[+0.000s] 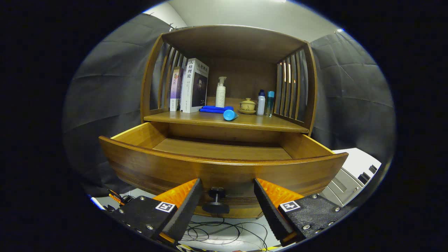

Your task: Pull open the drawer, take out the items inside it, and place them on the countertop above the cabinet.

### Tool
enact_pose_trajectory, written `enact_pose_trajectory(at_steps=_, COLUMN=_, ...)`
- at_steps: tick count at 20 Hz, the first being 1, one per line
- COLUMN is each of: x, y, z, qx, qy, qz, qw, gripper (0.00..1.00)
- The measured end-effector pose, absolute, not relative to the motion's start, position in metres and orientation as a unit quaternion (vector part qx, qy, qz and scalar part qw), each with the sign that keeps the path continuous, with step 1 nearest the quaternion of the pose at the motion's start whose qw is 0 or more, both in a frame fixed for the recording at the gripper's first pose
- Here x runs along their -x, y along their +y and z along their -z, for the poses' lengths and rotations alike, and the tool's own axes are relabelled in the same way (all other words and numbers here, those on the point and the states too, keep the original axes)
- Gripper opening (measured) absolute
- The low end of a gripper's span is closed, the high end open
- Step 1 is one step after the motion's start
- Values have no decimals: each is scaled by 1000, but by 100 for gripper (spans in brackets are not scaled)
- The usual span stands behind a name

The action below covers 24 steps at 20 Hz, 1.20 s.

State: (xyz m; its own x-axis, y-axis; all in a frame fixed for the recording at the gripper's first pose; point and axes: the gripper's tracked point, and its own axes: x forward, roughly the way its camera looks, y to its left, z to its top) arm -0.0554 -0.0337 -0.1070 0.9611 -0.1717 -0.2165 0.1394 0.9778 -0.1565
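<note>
We found the gripper (227,187) with its fingers spread wide, holding nothing; the drawer's knob (216,200) sat in the gap between them, touching neither finger. The gripper was level, facing the front of the pulled-out drawer (224,168), whose visible floor looked bare. On the countertop (224,120) above it, from left to right, we counted two upright books (190,85), one folded blue cloth (215,109), one white pump bottle (220,91) behind it, one blue cup (230,114) lying on its side, one lidded tea cup (247,105) on a saucer, and two small bottles (265,103) standing side by side.
</note>
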Motion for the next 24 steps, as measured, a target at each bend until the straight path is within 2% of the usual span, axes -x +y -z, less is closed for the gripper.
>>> enact_pose_trajectory(at_steps=24, x=-36, y=-42, z=99, qx=62, qy=97, qz=89, qw=989, gripper=93)
